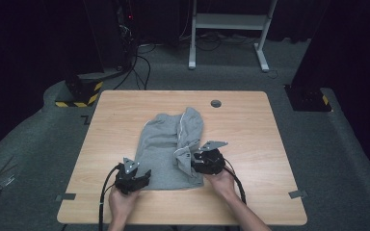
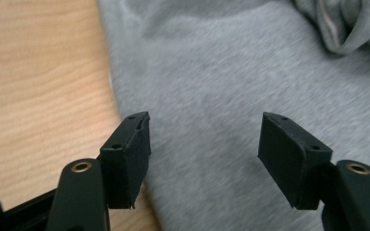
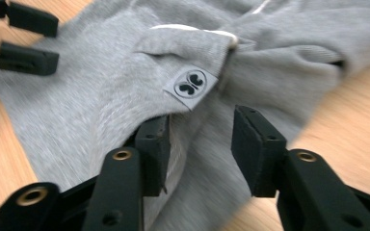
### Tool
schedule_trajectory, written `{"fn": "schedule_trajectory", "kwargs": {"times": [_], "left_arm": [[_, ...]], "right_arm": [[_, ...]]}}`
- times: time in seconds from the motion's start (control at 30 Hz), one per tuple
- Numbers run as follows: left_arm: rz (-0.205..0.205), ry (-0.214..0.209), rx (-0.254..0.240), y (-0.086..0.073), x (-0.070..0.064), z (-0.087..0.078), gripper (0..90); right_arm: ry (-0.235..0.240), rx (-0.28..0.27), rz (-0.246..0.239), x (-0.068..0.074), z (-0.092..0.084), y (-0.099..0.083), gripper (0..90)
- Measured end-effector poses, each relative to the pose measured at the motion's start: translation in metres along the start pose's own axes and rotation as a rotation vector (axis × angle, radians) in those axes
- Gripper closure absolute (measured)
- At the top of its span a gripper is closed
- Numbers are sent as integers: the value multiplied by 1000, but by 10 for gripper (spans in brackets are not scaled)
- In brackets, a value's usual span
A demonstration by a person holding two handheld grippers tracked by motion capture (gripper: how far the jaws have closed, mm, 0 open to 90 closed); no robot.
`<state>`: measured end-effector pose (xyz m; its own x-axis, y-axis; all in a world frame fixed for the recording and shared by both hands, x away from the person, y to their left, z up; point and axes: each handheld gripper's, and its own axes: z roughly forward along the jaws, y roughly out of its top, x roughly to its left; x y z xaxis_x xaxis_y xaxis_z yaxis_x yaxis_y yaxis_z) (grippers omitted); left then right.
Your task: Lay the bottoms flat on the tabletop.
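At the near edge of the wooden table (image 1: 250,120), the left gripper (image 1: 136,179) hovers with jaws apart over the near left corner of the grey sweat shorts (image 1: 161,154). Just right, the right gripper (image 1: 203,161) stands with jaws parted, fabric loose between them beside the label (image 3: 191,84). The shorts lie mid-table, one leg folded over toward the far right.

A wooden table (image 1: 250,125) with a round cable hole (image 1: 216,103); beyond it, a white desk frame (image 1: 229,21) on grey carpet (image 1: 318,144).
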<state>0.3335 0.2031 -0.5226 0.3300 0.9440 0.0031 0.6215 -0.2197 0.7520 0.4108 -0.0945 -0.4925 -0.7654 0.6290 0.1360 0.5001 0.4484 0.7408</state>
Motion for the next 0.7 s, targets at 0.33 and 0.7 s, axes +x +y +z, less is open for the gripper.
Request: {"fn": "schedule_trajectory", "kwargs": {"times": [0.33, 0.7], "left_arm": [[-4, 11, -17, -5, -1, 1, 347], [7, 15, -13, -4, -2, 2, 321]], "right_arm": [[48, 60, -210, 48, 26, 10, 523], [-10, 1, -164, 39, -31, -20, 570]]}}
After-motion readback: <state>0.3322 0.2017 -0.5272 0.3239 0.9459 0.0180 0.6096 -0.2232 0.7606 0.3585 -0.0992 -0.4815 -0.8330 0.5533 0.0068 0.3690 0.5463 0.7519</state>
